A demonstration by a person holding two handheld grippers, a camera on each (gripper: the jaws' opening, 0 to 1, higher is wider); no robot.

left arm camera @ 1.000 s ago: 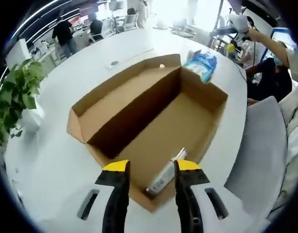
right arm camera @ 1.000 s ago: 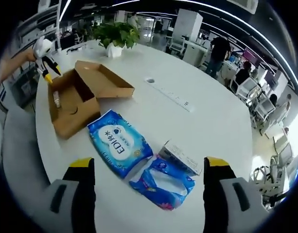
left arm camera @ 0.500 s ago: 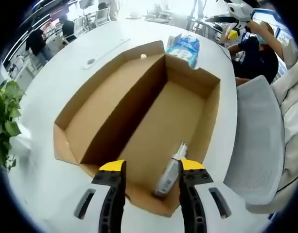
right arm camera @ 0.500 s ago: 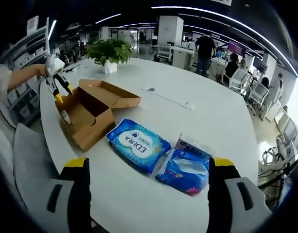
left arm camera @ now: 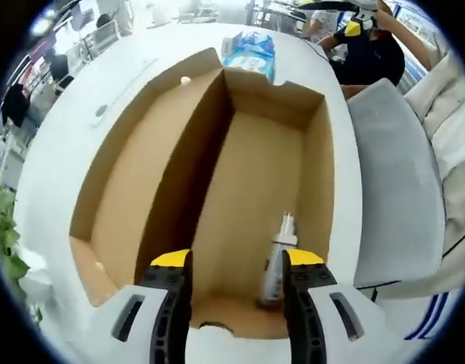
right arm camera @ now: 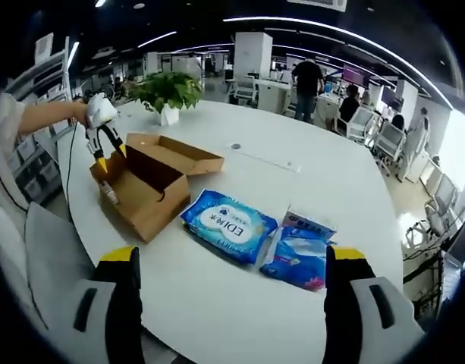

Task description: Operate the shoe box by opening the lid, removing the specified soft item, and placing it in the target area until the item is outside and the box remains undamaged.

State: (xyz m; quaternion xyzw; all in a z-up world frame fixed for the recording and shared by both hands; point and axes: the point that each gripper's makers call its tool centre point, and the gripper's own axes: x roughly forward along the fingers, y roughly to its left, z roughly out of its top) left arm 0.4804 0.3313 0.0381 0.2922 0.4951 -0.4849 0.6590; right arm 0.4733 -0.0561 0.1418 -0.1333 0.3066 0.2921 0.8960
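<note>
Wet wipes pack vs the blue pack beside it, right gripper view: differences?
The wet wipes pack is larger and lies flat on bare table, white oval label up; the blue pack is smaller and darker, leaning against a small white carton. The wet wipes pack lies nearer the shoe box. Both are soft blue packets.

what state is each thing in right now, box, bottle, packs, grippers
shoe box: lid open, folded flat to the side
small bottle: lying on its side on the box floor, against one wall
left gripper: jaws open, poised above the box by the bottle
right gripper: jaws wide open, holding nothing
wet wipes pack: flat on the table, outside the box
blue tissue pack: on the table beside the wipes
</note>
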